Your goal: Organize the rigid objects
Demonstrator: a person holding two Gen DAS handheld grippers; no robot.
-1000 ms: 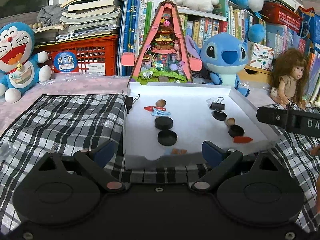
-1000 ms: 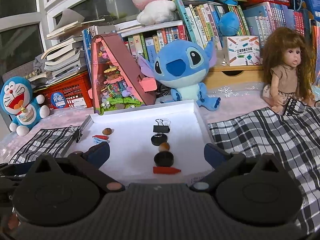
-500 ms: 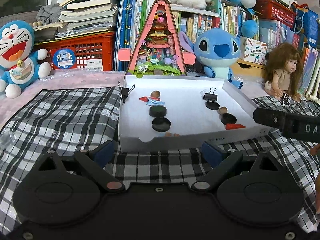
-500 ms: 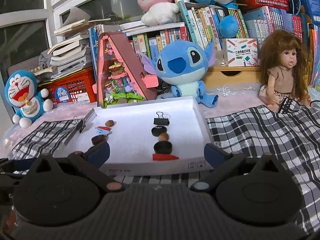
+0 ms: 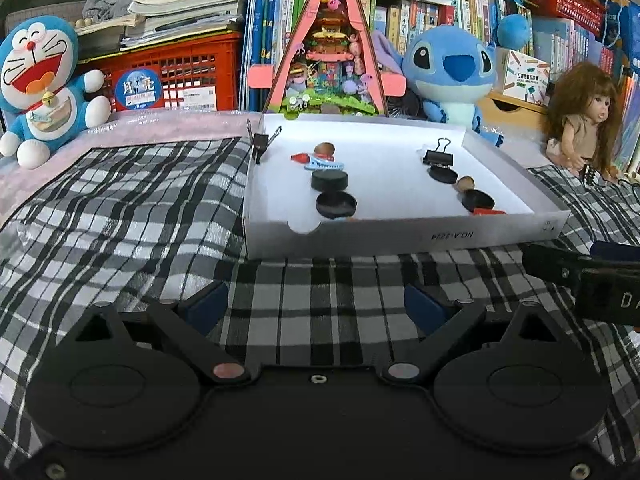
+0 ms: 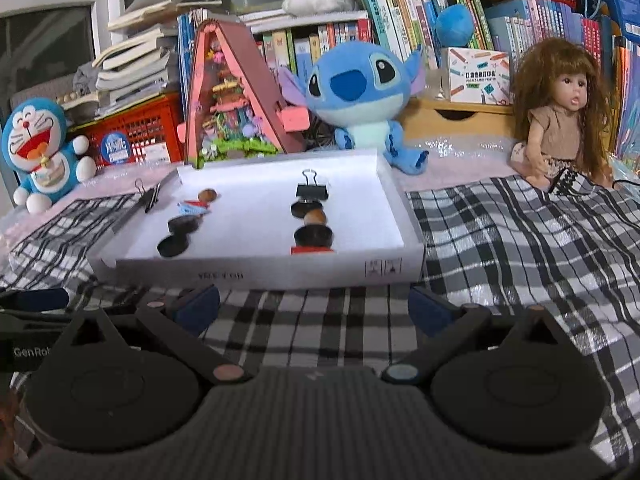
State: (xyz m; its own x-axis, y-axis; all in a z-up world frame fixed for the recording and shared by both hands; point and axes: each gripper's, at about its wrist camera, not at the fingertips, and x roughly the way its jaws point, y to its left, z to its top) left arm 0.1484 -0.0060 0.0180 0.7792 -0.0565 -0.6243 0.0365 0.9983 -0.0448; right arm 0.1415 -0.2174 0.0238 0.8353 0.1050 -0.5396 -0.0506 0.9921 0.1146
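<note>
**Hovering both grippers short of the white tray**

Starting at my left, the left gripper (image 5: 316,306) hangs over the plaid cloth (image 5: 132,208) with its blue-padded fingers (image 5: 206,306) spread wide and nothing between them. Ahead sits the white tray (image 5: 400,236), resting on the cloth. One binder clip (image 5: 262,142) grips the tray's left wall. Inside, I see a left row: a brown nut-like piece (image 5: 324,148), a light blue hair clip (image 5: 323,165), then two black discs (image 5: 334,194). Further right runs a second row, led by another black binder clip (image 6: 312,190), followed by dark caps (image 6: 313,235) and a red piece (image 6: 312,250) by the front wall. My right gripper (image 6: 314,306) likewise hangs over the cloth, jaws apart and empty, near the tray's front wall.
</note>
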